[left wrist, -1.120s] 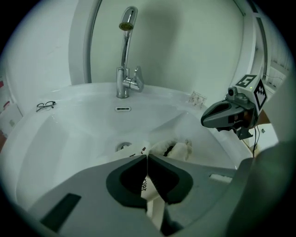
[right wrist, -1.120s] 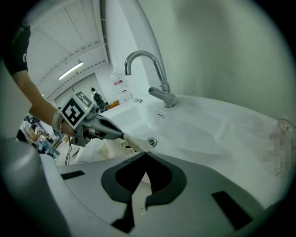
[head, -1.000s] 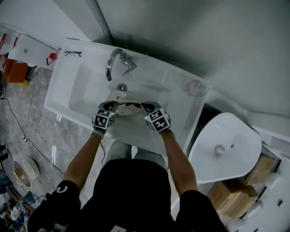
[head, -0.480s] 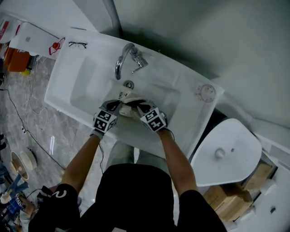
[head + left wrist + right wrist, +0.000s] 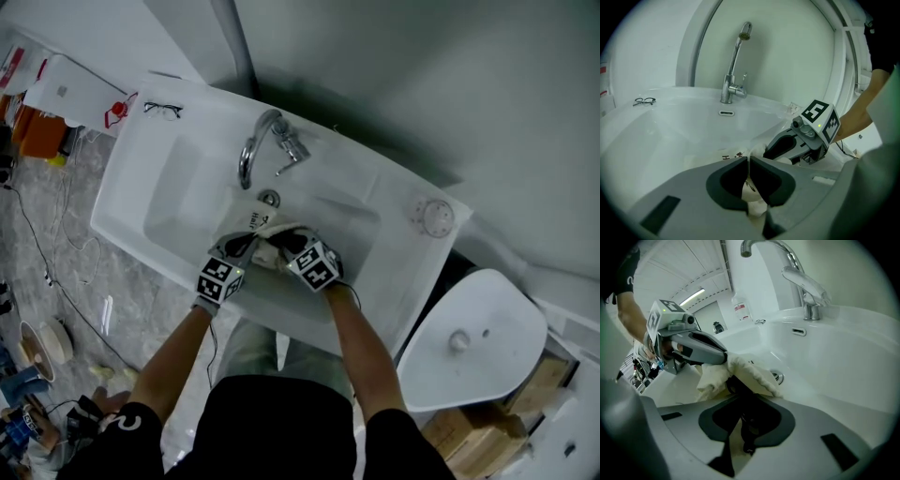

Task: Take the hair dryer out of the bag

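A cream cloth bag [image 5: 272,228] lies in the white sink basin [image 5: 173,192]. My left gripper [image 5: 246,247] is shut on the bag's upper edge; in the left gripper view its jaws [image 5: 749,165] pinch the cream fabric [image 5: 753,198]. My right gripper [image 5: 284,249] is at the bag's mouth and its jaws are opening. In the right gripper view a black part of the hair dryer [image 5: 738,389] sticks out of the bag [image 5: 750,373] and runs between the right gripper's [image 5: 746,414] parted jaws, which do not clamp it. The left gripper [image 5: 723,357] holds the fabric just above.
A chrome faucet [image 5: 267,141] and a drain [image 5: 269,198] lie behind the bag. Glasses [image 5: 161,110] rest on the counter's far left and a round object [image 5: 437,217] on its right corner. A toilet [image 5: 473,337] stands to the right of the sink.
Both grippers and the bag have come down from the basin's front rim into the basin. The right gripper sank further and now sits at the bag's mouth.
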